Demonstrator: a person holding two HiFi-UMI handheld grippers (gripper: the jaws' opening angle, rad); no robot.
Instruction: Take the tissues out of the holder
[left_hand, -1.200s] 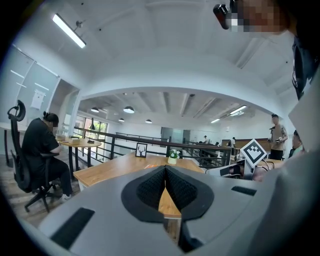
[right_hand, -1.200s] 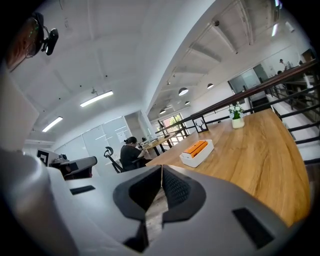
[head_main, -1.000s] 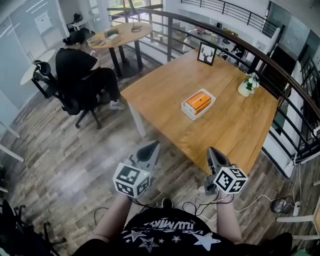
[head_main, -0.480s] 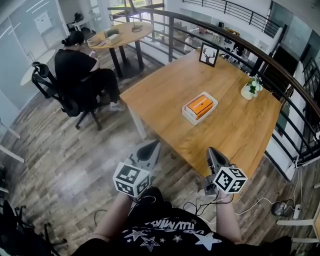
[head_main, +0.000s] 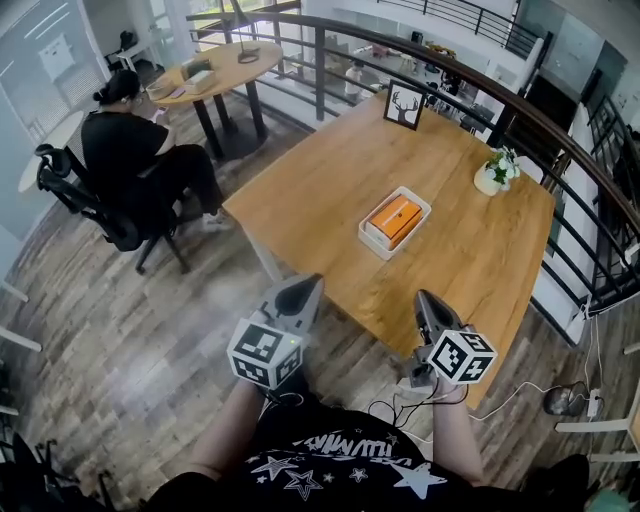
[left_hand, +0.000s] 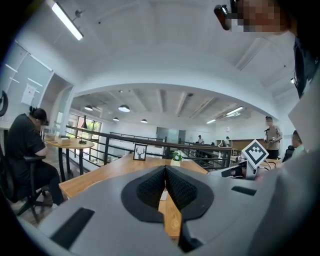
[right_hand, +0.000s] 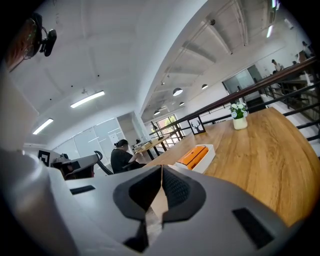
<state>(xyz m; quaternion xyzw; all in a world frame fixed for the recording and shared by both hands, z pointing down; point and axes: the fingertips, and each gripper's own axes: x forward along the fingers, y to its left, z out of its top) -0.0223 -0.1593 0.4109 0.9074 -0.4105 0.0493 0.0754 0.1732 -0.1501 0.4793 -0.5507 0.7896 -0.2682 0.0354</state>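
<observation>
Wooden table edge faces left tongs and right tongs, both pressed together, holder well beyond.

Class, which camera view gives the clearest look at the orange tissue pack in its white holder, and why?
The head view: it looks down on the tissue pack lying in the holder, unobstructed. The right gripper view shows it low, side-on. In the left gripper view, the left hand-held gripper largely blocks it.

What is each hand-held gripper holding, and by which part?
Nothing. The left hand-held gripper and right hand-held gripper are both shut and empty; the orange tissue pack sits untouched in its white holder.
</observation>
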